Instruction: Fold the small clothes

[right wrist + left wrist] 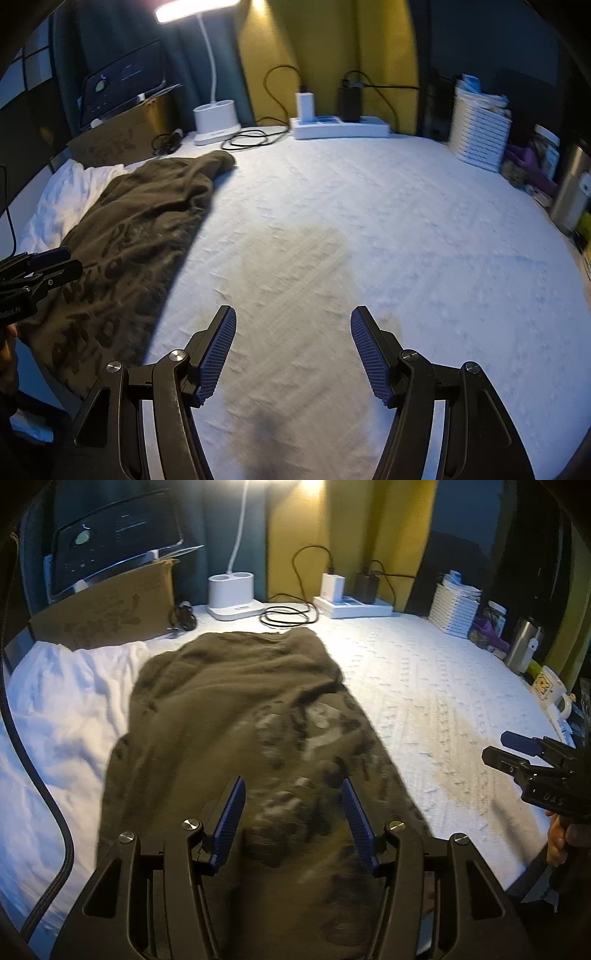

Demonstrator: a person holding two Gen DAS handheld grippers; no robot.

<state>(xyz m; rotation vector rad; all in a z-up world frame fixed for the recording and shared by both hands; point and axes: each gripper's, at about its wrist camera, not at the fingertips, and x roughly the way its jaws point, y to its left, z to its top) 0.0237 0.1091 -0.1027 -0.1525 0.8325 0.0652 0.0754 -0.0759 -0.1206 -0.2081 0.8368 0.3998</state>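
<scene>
Olive shirt [236, 716] lengthwise on white table cover [424, 686], collar end toward lamp base [231, 594]; both tools agape, empty.

Rumpled olive-brown printed garment [236, 709], lengthwise on white quilted surface [424, 686], partly over white cloth [70, 686]

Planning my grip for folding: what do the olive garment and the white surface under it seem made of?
Olive garment: looks like soft matte knit, probably cotton jersey; it wrinkles loosely and carries a cracked dark print. White table cover: seems a quilted or embossed textile, matte, with a repeating raised pattern.
</scene>
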